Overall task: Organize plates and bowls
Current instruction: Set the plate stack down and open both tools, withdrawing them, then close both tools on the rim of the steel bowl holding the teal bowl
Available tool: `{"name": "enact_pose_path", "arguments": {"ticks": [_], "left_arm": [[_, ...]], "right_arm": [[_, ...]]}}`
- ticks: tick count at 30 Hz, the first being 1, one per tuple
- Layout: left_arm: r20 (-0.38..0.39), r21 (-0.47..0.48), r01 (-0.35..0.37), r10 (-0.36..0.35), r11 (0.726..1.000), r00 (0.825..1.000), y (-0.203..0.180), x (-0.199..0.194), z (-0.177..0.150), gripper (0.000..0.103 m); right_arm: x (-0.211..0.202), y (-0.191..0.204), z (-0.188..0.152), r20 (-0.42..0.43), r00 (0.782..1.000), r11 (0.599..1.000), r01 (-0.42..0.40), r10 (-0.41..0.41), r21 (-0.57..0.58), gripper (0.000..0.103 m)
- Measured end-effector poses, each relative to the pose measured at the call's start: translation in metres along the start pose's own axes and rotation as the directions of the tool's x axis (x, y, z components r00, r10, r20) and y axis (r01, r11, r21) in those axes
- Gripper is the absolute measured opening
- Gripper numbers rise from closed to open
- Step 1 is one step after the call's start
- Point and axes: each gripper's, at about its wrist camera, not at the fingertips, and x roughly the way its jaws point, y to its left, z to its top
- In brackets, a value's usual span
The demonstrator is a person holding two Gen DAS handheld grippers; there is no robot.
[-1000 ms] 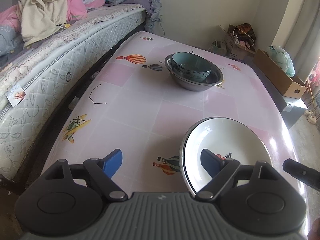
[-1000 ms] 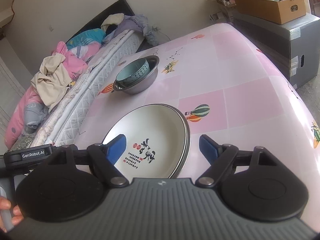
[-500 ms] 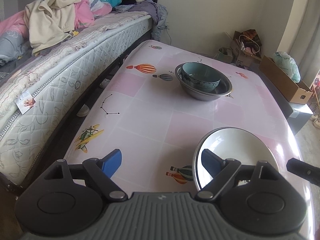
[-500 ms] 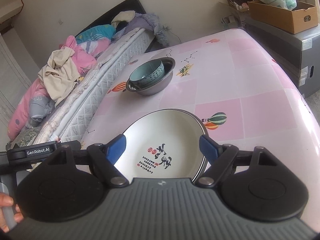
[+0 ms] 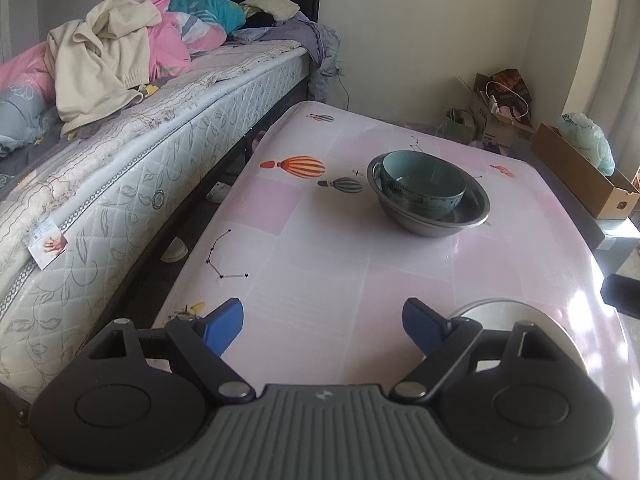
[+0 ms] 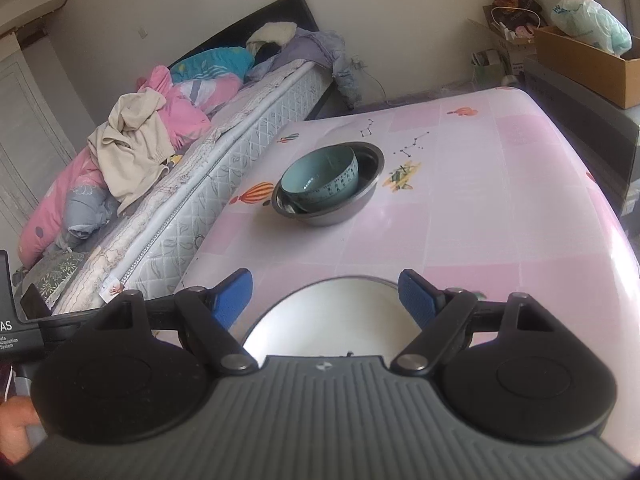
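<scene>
Well, from the left wrist, my left tool gapes released over the desk; its frame hides most of the white plate. From the right wrist, my right tool is released too, body covering the plate's near half; blue bowl sits in the steel basin.

Bowl in basin mid-table, plate at near edge, bed left

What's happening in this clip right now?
A person holds two grippers over a pink table; both are open and empty. The white plate lies on the near edge below the right gripper; the left gripper is beside it. Farther back, a teal bowl sits inside a metal bowl.
</scene>
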Motion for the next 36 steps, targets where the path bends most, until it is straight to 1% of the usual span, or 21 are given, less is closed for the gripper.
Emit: {"name": "enact_pose_path", "arguments": {"ticks": [5, 8, 10, 11, 12, 13, 14, 15, 16, 17, 21, 23, 24, 27, 31, 32, 34, 36], "left_arm": [[0.045, -0.027, 0.047, -0.046, 0.999, 0.998, 0.004, 0.025, 0.024, 0.088], [0.064, -0.034, 0.065, -0.063, 0.997, 0.996, 0.004, 0.049, 0.041, 0.087], [0.051, -0.023, 0.056, -0.055, 0.998, 0.997, 0.001, 0.068, 0.055, 0.08], [0.041, -0.02, 0.058, -0.057, 0.998, 0.998, 0.0, 0.078, 0.062, 0.073], [0.029, -0.023, 0.066, -0.066, 0.998, 0.997, -0.001, 0.088, 0.069, 0.067], [0.017, -0.029, 0.081, -0.081, 0.996, 0.997, -0.002, 0.098, 0.075, 0.065], [0.009, -0.036, 0.094, -0.094, 0.995, 0.996, -0.002, 0.107, 0.08, 0.061], [0.004, -0.042, 0.105, -0.105, 0.994, 0.995, -0.003, 0.115, 0.086, 0.059], [-0.002, -0.045, 0.113, -0.113, 0.993, 0.994, -0.004, 0.124, 0.09, 0.058], [-0.012, -0.042, 0.111, -0.112, 0.993, 0.994, -0.006, 0.132, 0.095, 0.057], [-0.043, 0.009, 0.08, -0.079, 0.997, 0.996, -0.017, 0.157, 0.108, 0.057], [-0.064, 0.01, 0.085, -0.084, 0.996, 0.994, -0.021, 0.166, 0.111, 0.057], [-0.073, 0.012, 0.088, -0.087, 0.996, 0.993, -0.022, 0.17, 0.112, 0.058], [-0.089, 0.033, 0.068, -0.065, 0.997, 0.994, -0.027, 0.179, 0.114, 0.057], [-0.119, 0.045, 0.07, -0.064, 0.997, 0.991, -0.033, 0.189, 0.116, 0.056], [-0.131, 0.041, 0.072, -0.066, 0.997, 0.989, -0.033, 0.191, 0.115, 0.052], [-0.146, 0.022, 0.082, -0.078, 0.996, 0.986, -0.032, 0.196, 0.116, 0.048], [-0.155, 0.004, 0.1, -0.099, 0.995, 0.983, -0.031, 0.2, 0.117, 0.038]], "right_arm": [[0.027, -0.006, 0.041, 0.013, 1.0, 1.0, 0.003, -0.003, -0.002, 0.08], [0.054, -0.018, 0.067, 0.008, 1.0, 1.0, 0.021, -0.021, -0.006, 0.08], [0.075, -0.029, 0.081, -0.005, 0.999, 0.999, 0.041, -0.041, 0.002, 0.078], [0.085, -0.033, 0.087, -0.018, 0.999, 0.999, 0.046, -0.046, -0.001, 0.077], [0.101, -0.037, 0.095, -0.03, 0.998, 0.999, 0.054, -0.054, 0.001, 0.072], [0.112, -0.042, 0.1, -0.038, 0.997, 0.998, 0.068, -0.068, 0.008, 0.067], [0.124, -0.047, 0.105, -0.051, 0.996, 0.997, 0.072, -0.071, 0.011, 0.066], [0.134, -0.052, 0.11, -0.061, 0.996, 0.997, 0.07, -0.069, 0.018, 0.06], [0.145, -0.057, 0.114, -0.069, 0.995, 0.997, 0.074, -0.072, 0.028, 0.058], [0.153, -0.061, 0.117, -0.077, 0.994, 0.997, 0.074, -0.072, 0.031, 0.057], [0.187, -0.071, 0.124, -0.11, 0.991, 0.996, 0.077, -0.072, 0.039, 0.052], [0.198, -0.075, 0.126, -0.123, 0.99, 0.996, 0.071, -0.065, 0.049, 0.051], [0.202, -0.076, 0.126, -0.126, 0.99, 0.996, 0.067, -0.06, 0.053, 0.05], [0.21, -0.08, 0.127, -0.128, 0.991, 0.997, 0.055, -0.047, 0.063, 0.05], [0.22, -0.08, 0.125, -0.138, 0.99, 0.997, 0.038, -0.028, 0.071, 0.049], [0.223, -0.081, 0.125, -0.142, 0.99, 0.997, 0.034, -0.024, 0.072, 0.048], [0.228, -0.081, 0.123, -0.149, 0.989, 0.997, 0.033, -0.022, 0.075, 0.047], [0.233, -0.083, 0.122, -0.154, 0.988, 0.996, 0.031, -0.018, 0.08, 0.046]]}}
